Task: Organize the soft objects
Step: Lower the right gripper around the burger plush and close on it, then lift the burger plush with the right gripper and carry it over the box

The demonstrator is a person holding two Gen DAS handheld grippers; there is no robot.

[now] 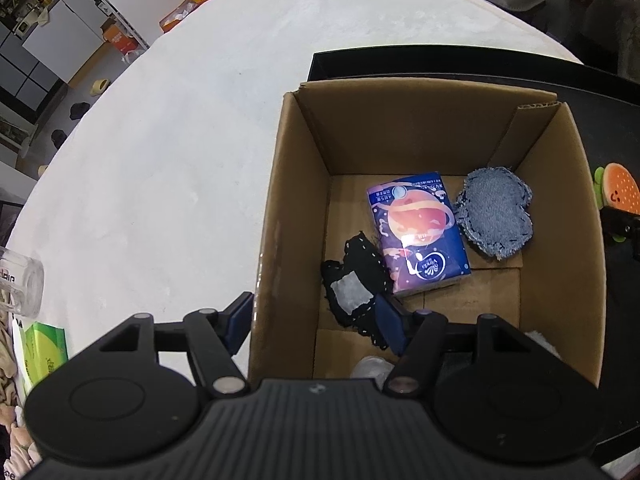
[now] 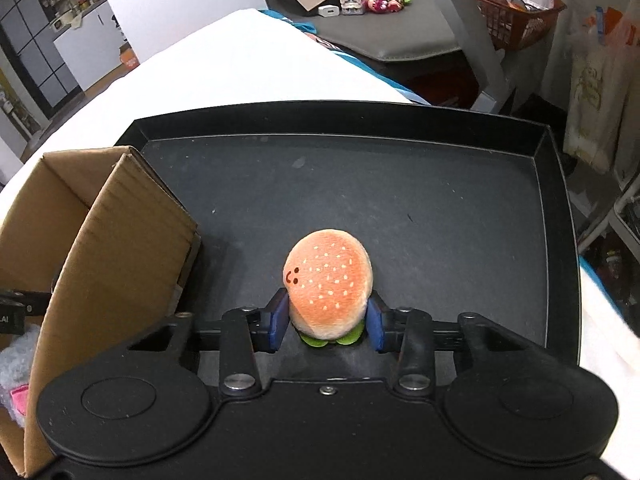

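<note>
Burger plush (image 2: 328, 280) underside hidden, fingers (image 2: 280, 320) pinching it

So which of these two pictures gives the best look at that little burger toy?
The right wrist view: the burger plush sits centred, its bun, face and green base clear, squeezed between the right gripper pads over the black tray. The left wrist view catches only part of it at the right edge, beyond the cardboard box.
</note>
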